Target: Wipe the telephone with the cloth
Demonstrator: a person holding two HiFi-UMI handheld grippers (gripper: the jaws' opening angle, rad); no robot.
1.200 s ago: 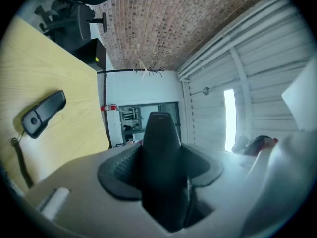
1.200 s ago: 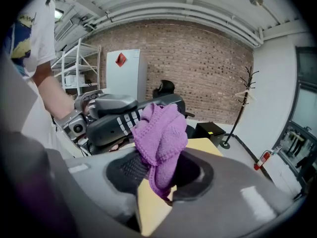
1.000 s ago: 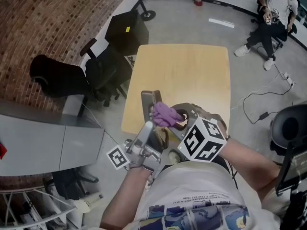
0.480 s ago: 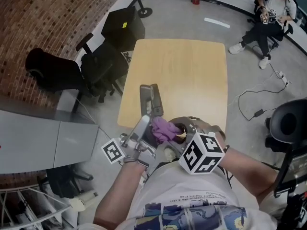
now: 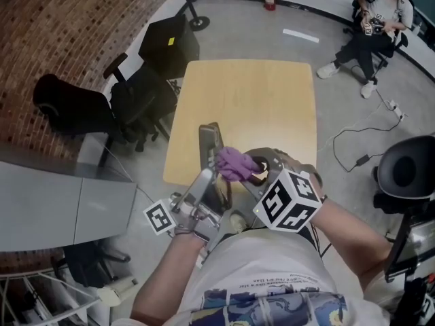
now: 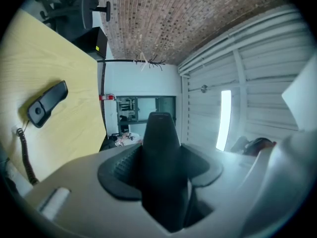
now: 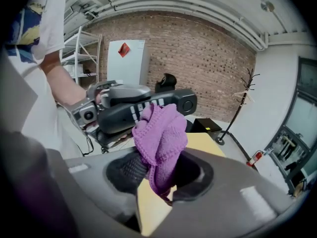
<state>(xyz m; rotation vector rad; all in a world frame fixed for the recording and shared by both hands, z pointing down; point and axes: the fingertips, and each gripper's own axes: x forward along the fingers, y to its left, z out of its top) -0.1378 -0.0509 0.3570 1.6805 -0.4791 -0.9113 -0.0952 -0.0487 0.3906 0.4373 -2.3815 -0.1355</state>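
My left gripper (image 5: 211, 185) is shut on a dark telephone handset (image 7: 148, 105) with a keypad and holds it raised over the near edge of the wooden table (image 5: 258, 100). In the left gripper view the handset (image 6: 159, 157) stands upright between the jaws of that gripper (image 6: 161, 133). My right gripper (image 7: 158, 175) is shut on a bunched purple cloth (image 7: 161, 133), whose top presses against the handset's keypad side. In the head view the cloth (image 5: 234, 161) sits just ahead of the right gripper (image 5: 248, 168). The phone's other part (image 6: 47, 103) lies flat on the table with a cord.
Black office chairs (image 5: 75, 107) and a black box (image 5: 166, 43) stand left of the table. A person (image 5: 370, 19) sits at the far right. A cable (image 5: 353, 148) runs on the floor, and another chair (image 5: 408, 175) is at the right.
The purple cloth slid along the handset towards me, then back away to about where it was. The left gripper has kept the handset nearly still.
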